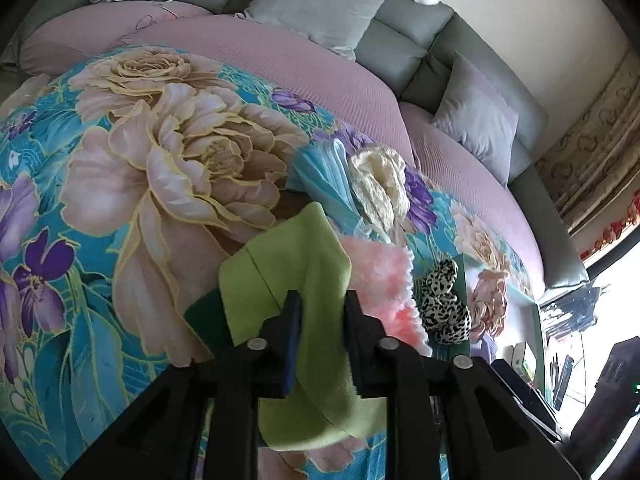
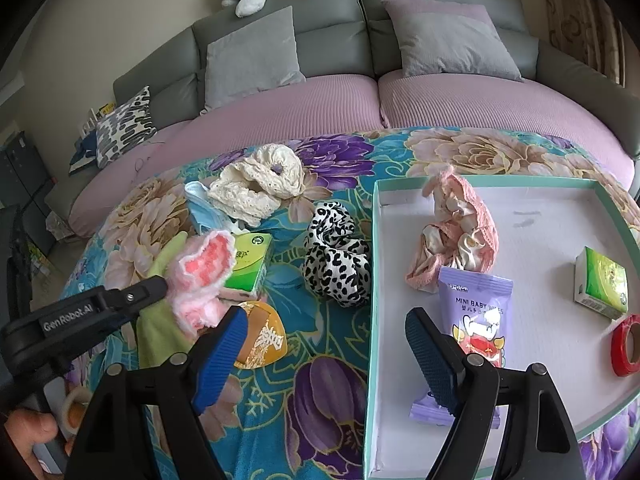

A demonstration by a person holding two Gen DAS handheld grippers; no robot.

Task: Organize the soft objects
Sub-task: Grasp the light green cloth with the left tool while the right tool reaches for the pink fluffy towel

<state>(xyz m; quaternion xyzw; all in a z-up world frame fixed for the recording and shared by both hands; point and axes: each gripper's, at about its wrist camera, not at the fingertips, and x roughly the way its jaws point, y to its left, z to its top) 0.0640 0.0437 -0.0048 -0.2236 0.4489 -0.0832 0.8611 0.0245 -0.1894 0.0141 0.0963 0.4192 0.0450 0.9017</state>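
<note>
We are at the pick-up step: our left tongs (image 1: 322, 300) pinch the green cloth (image 1: 288, 264) at lower centre of the left view, our right tongs (image 2: 326, 340) gape empty, and next we should lift it clear toward the tray (image 2: 560, 216).
</note>
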